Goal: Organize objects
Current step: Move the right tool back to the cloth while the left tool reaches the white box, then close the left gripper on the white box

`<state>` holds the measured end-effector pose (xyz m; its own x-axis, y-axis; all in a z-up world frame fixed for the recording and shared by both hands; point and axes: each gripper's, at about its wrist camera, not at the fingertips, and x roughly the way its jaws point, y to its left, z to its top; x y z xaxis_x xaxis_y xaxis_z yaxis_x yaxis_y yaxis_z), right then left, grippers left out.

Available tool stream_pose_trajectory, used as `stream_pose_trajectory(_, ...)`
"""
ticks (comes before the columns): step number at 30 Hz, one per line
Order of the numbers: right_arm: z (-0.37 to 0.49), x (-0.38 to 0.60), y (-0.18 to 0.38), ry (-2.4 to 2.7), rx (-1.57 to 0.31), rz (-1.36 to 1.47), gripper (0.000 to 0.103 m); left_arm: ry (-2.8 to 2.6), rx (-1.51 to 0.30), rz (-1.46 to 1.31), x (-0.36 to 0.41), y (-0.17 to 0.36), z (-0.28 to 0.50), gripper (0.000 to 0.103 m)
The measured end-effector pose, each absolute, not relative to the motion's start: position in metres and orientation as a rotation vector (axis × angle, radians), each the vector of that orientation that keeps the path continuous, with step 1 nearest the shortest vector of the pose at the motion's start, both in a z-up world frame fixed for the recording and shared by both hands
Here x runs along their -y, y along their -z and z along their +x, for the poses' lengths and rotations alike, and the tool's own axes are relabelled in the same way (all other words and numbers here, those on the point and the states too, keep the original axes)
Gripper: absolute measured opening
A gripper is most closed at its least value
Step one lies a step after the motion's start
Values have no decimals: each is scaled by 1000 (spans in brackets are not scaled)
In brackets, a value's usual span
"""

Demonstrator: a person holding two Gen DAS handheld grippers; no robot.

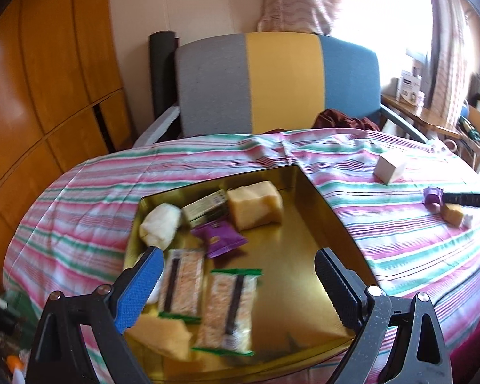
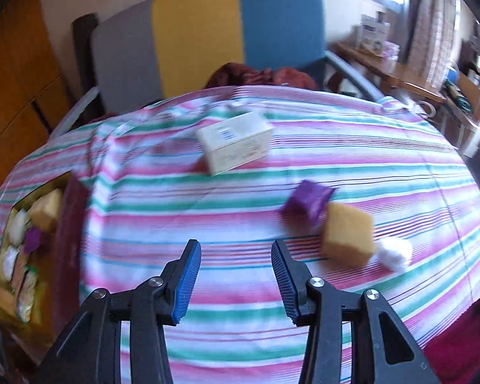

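On the striped cloth (image 2: 240,198), my right gripper (image 2: 236,275), half-open and empty, should straddle the yellow sponge (image 2: 347,236) squarely; left gripper (image 1: 240,288) waits wide, empty, over the tin (image 1: 304,256).

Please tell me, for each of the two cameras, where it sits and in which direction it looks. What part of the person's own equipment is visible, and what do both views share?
Left wrist: sits on the left gripper, looking forward and down into the gold metal tin of snacks; its two open fingers frame the tin.
Right wrist: sits on the right gripper, looking down at the striped pink-green cloth; its empty fingers point toward the tan sponge block.
Shared: the cloth, tin, white cardboard box, purple wrapper, and grey-yellow-blue chair back.
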<state>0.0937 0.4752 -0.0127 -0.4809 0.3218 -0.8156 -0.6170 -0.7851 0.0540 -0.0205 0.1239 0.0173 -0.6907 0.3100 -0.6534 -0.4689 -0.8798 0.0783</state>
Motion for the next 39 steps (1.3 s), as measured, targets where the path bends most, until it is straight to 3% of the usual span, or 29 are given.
stream_pose_trajectory(3, 108, -501, 17, -2194, -480, -1063, 46, -2499, -366, -901, -143, -18, -20, 96)
stream_pose_trajectory(16, 185, -574, 36, -1867, -926, -820, 46, -2310, -424, -880, -246, -22, -28, 96)
stream_pose_trajectory(39, 203, -588, 48, -1871, -1210, -738, 46, -1977, -735, -724, -453, 10, -65, 97)
